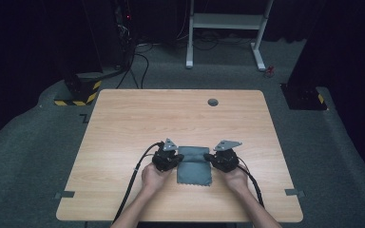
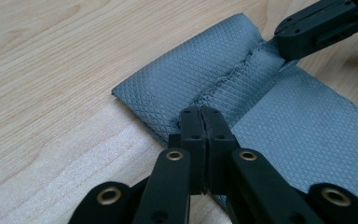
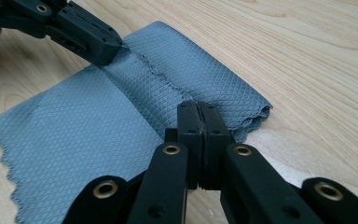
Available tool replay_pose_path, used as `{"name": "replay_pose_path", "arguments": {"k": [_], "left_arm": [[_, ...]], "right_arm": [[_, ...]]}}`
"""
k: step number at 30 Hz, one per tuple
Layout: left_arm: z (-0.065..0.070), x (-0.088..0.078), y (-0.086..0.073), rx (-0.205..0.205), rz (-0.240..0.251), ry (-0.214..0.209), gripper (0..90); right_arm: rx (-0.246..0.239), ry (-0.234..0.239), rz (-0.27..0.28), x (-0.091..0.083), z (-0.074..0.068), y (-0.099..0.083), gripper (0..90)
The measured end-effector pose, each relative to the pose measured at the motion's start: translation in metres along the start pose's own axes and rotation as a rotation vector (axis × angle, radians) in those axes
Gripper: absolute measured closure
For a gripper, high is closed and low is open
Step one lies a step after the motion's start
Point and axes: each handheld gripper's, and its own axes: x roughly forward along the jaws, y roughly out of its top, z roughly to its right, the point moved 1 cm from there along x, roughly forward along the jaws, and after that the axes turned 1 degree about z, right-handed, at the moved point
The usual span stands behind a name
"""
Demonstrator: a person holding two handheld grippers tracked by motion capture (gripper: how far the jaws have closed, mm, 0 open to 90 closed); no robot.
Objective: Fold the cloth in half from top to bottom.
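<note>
Both tongs are pressed together, my left gripper (image 1: 175, 158) and right gripper (image 1: 209, 156) each pinching one end of the folded far edge of the grey cloth (image 1: 194, 170), which lies flat on the wooden table (image 1: 123, 123) between them. If I pull unevenly, I judge the thin fold could slip free or unroll. I see no readable brand or writing.
</note>
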Motion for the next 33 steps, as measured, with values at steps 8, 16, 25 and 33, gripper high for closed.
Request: {"name": "replay_pose_path", "arguments": {"k": [8,16,25,33], "left_arm": [[0.002,-0.004,-0.005,-0.026,0.014,-0.021,88.8],[0.005,-0.006,-0.009,-0.018,0.017,-0.025,88.8],[0.012,-0.01,-0.013,0.014,0.028,-0.012,88.8],[0.016,-0.012,-0.017,0.022,0.034,-0.019,88.8]], "right_arm": [[0.001,0.015,0.005,-0.004,-0.004,-0.002,89.4],[0.005,0.027,0.009,-0.006,-0.007,-0.006,89.4],[0.011,0.038,0.015,-0.01,-0.01,-0.009,89.4],[0.006,0.046,0.012,-0.013,-0.014,-0.015,89.4]]}}
